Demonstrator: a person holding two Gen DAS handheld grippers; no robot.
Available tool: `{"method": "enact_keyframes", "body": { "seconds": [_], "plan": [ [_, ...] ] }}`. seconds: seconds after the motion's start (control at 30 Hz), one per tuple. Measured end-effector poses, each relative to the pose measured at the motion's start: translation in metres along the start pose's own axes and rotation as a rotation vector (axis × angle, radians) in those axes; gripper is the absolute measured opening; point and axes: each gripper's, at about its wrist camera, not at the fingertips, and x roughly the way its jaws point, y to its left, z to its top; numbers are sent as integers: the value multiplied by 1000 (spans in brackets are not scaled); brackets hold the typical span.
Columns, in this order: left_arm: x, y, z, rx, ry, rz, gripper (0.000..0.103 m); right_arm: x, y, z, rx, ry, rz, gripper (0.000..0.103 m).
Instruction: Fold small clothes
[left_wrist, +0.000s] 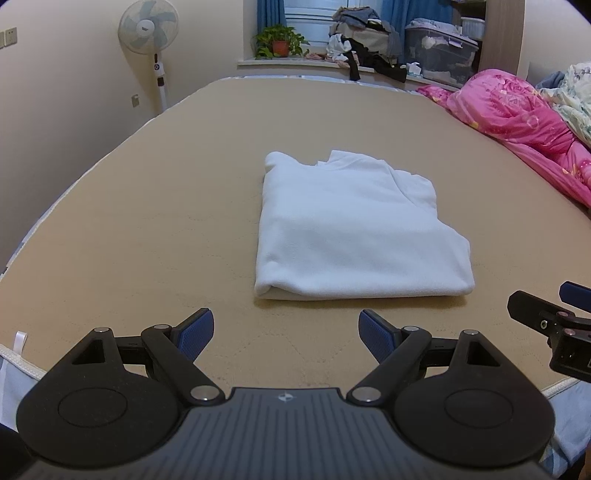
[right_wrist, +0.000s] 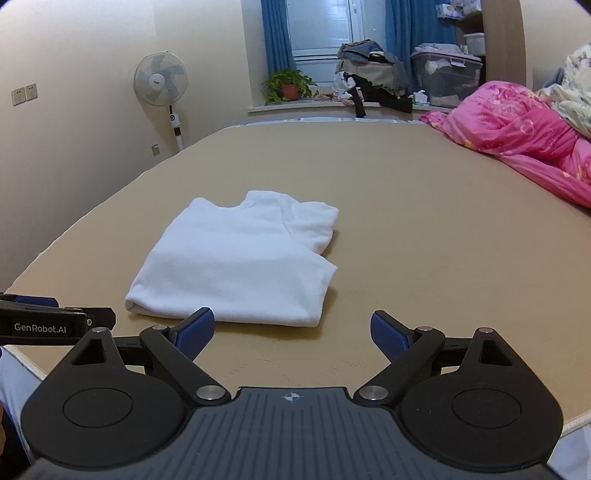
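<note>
Bed (left_wrist: 147, 229) with a tan cover fills most of both wrist views and runs ahead of the two grippers to a window sill at the far end. Beyond the right gripper, along the bed's right edge, a pink quilt (right_wrist: 517, 140) lies heaped, with a pale floral one behind it. On the sill straight ahead sit a pile of clothes (left_wrist: 365, 40), a clear storage box (left_wrist: 439, 51) and a potted plant (right_wrist: 290, 86), with blue curtains at either side of the window. A standing fan (right_wrist: 160, 83) is by the wall, ahead and to the left of both grippers.

The white garment (left_wrist: 351, 229) lies folded into a rough rectangle on the bed, flat and untouched. From the left wrist it sits just ahead of the left gripper (left_wrist: 286, 332), slightly to the right of its centre line, the near folded edge just beyond the fingertips. From the right wrist it lies ahead and to the left of the right gripper (right_wrist: 291, 332); that gripper's left finger overlaps the cloth's near edge in the view, though whether it touches cannot be told.

Both grippers are spread wide with nothing between the blue pads (left_wrist: 195, 334), only bare bed cover showing in the gap. The right gripper pokes into the left wrist view at its right edge, and the left gripper shows at the left edge of the right wrist view, so the two are held side by side near the bed's near edge.
</note>
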Motion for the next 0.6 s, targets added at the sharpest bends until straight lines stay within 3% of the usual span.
{"method": "enact_keyframes", "body": {
  "seconds": [0.6],
  "plan": [
    [-1,0,1,11,-11,-3,89,0,1,1,-8,-5,7,92]
  ]
}}
